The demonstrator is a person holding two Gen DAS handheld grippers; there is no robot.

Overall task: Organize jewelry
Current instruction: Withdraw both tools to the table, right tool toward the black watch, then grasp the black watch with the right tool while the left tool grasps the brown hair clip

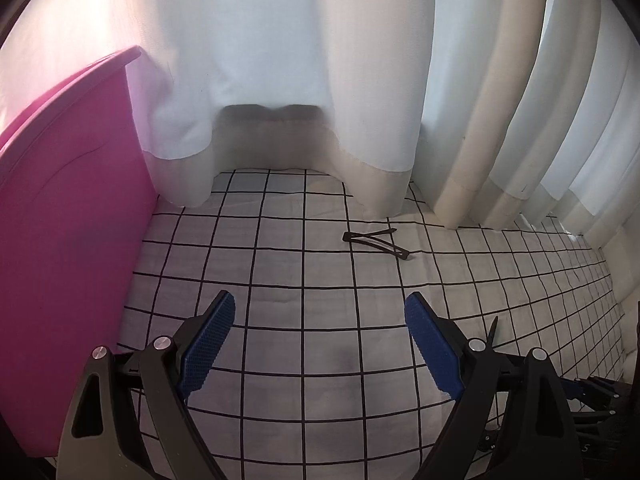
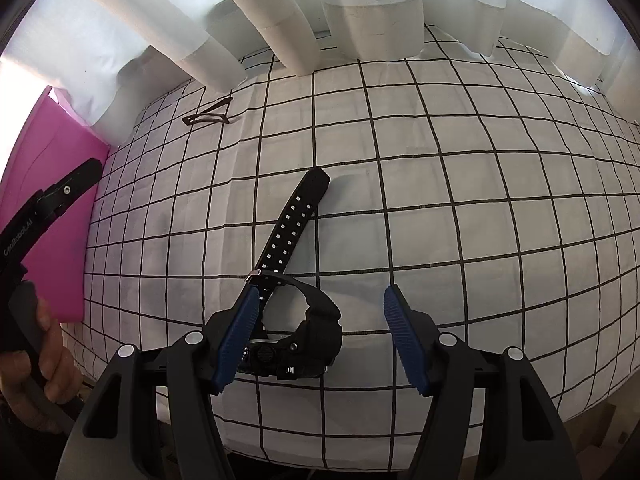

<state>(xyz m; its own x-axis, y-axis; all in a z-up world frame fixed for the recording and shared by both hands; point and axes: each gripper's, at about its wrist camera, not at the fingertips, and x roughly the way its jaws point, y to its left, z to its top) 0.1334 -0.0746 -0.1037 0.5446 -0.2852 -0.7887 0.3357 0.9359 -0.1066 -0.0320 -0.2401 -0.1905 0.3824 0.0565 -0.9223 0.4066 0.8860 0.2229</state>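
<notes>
The black watch lies on the grid cloth, strap pointing to 12 o'clock, case between the right gripper's wide-open, empty jaws (left gripper likewise). Centre over the case before closing; pink box waits at 9 o'clock.

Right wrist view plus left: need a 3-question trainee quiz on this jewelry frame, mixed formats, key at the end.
1. True or false: the right gripper is shut on the black watch.
2. Multiple choice: the dark hair clip lies on the grid cloth
A. inside the pink box
B. near the curtain hem, apart from the box
C. between the left gripper's fingers
3. Fill in: the watch strap points away from the right gripper and lies ____ on the cloth.

Key: 1 false, jaws wide, watch between them. 2 B. 3 flat.
</notes>
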